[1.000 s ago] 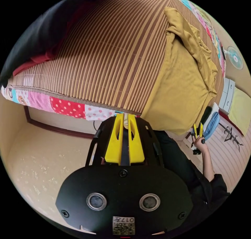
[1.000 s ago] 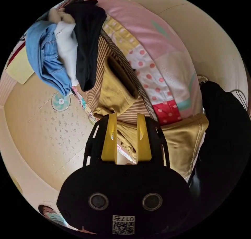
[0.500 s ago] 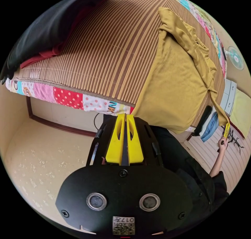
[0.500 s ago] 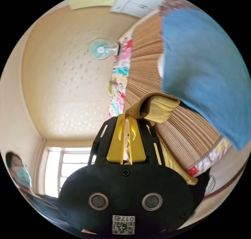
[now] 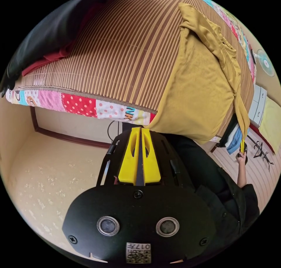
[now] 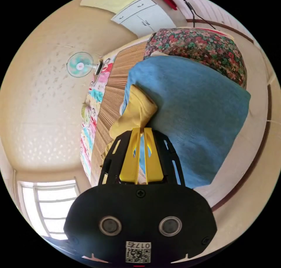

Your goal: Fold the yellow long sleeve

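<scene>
The yellow long sleeve shirt (image 5: 202,89) lies spread on the brown striped mat (image 5: 126,54) of a bed, its hem hanging over the near edge. One sleeve (image 5: 238,107) is stretched out sideways, straight past the shirt's side. My right gripper (image 5: 242,146) holds that sleeve's end. In the right gripper view, my right gripper (image 6: 140,129) is shut on the yellow cuff (image 6: 137,109), in front of a blue garment (image 6: 190,112). My left gripper (image 5: 140,129) is shut just below the bed's edge, beside the hem, with nothing seen between its jaws.
Black and red clothes (image 5: 49,33) lie at the mat's far left. A pile of black, white and blue clothes (image 5: 232,134) hangs off the right edge. A person in black (image 5: 216,191) stands against the bed. A floral cushion (image 6: 202,45), fan (image 6: 79,65) and drawers (image 5: 259,104) stand beyond.
My right gripper was open by the cuff, has shut on it and drawn the sleeve out straight past the clothes pile. My left gripper stays shut at the bed's edge.
</scene>
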